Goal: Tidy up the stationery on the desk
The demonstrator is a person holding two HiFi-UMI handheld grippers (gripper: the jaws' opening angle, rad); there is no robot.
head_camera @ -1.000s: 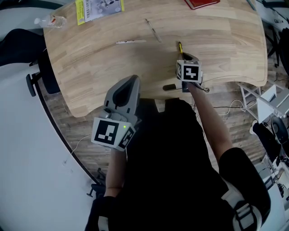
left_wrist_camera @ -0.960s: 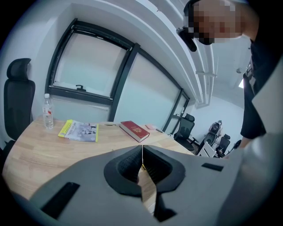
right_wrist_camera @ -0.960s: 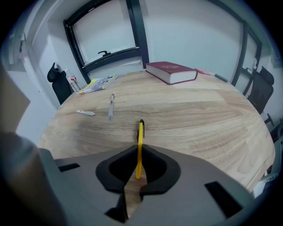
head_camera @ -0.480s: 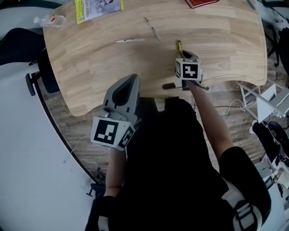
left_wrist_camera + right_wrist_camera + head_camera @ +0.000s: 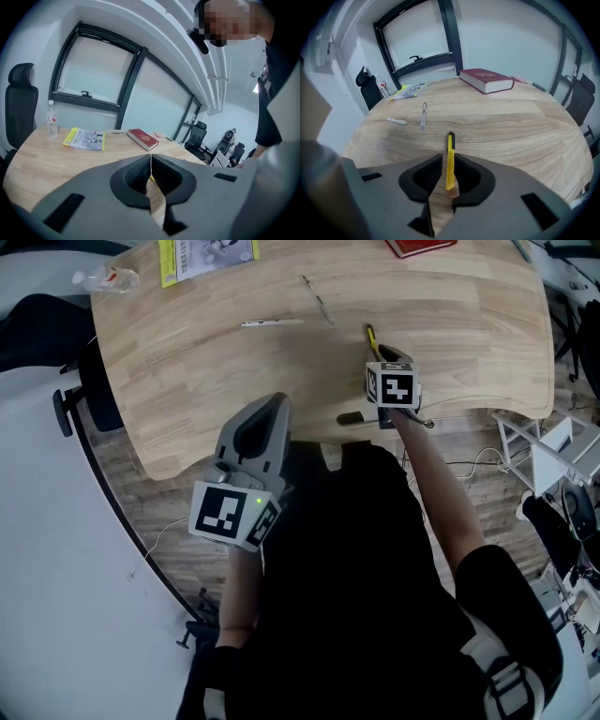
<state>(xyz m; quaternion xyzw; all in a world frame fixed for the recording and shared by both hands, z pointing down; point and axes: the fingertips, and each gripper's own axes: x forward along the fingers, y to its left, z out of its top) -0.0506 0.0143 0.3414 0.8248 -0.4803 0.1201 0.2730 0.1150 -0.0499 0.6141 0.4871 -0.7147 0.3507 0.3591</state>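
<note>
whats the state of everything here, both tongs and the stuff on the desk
left tongs: shut, empty
right tongs: slightly apart, straddling the yellow cutter
yellow cutter: lying on the desk
red book: closed, flat
water bottle: upright
booklet: closed, flat
silver pen: lying loose

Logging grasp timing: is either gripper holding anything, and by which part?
Nothing yet. The right gripper's open jaws straddle the yellow pen's near end, a gap on one side; the left gripper is shut, empty.
</note>
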